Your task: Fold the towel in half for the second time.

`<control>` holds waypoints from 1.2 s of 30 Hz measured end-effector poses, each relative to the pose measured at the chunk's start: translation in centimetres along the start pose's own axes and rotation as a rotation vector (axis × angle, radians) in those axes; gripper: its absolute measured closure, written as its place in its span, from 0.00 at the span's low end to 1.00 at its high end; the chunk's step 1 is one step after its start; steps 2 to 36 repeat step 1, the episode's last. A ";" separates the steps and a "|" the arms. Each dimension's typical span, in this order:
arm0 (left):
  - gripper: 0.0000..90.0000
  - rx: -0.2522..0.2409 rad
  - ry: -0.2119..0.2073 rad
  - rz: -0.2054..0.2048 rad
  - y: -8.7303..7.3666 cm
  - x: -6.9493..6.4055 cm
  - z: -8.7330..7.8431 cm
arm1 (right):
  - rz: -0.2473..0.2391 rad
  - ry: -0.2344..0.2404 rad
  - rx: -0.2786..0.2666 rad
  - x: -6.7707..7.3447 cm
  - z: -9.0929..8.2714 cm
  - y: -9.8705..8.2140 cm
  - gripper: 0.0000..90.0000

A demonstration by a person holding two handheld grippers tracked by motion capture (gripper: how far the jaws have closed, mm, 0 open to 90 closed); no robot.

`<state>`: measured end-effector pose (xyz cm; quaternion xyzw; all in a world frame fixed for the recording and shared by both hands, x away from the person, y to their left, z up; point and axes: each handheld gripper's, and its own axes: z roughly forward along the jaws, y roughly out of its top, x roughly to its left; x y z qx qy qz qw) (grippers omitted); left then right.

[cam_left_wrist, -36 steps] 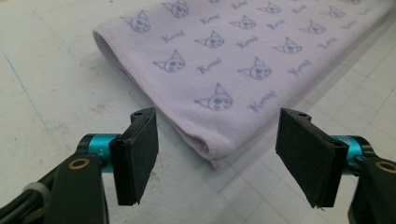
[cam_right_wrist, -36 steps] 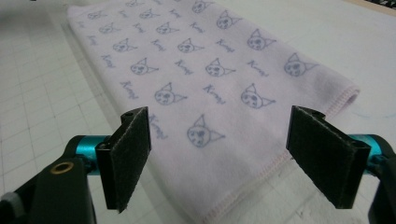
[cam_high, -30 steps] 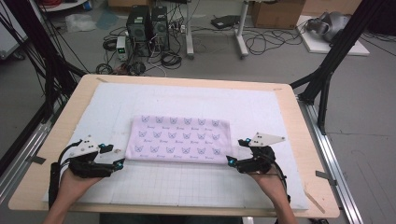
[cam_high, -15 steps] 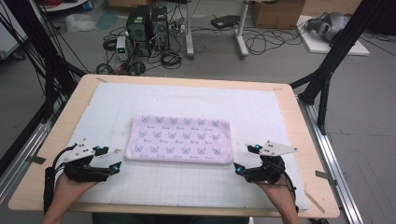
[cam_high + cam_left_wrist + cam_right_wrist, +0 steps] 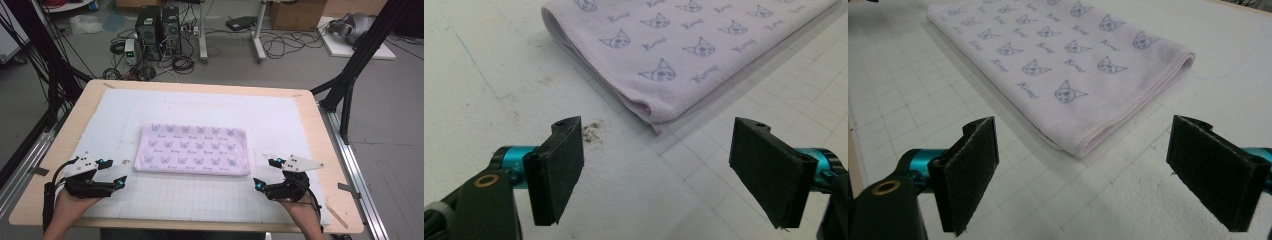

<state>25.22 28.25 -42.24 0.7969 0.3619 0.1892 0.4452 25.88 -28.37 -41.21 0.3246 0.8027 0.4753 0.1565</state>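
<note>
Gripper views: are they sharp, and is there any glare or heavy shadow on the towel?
Left gripper view: towel print crisp, soft shadow under its folded edge, no glare. Right gripper view: near print sharp, far end softer, light even. High view: coarser, evenly lit.

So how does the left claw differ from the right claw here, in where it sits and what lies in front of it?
The left claw sits off the folded towel's near left corner, on plain mat with a dark smudge; the right claw sits off the near right corner, on gridded mat. In the high view the left stands nearer the towel than the right. Both are open, empty, clear of the cloth and aimed at a corner.
</note>
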 end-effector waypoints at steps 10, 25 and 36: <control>0.25 -0.001 -0.004 -0.001 0.0 0.0 0.1 | -0.005 -0.004 -0.004 -0.1 0.0 0.0 0.14; 0.25 -0.001 -0.004 -0.001 0.0 0.0 0.1 | -0.005 -0.004 -0.004 -0.1 0.0 0.0 0.14; 0.25 -0.001 -0.004 -0.001 0.0 0.0 0.1 | -0.005 -0.004 -0.004 -0.1 0.0 0.0 0.14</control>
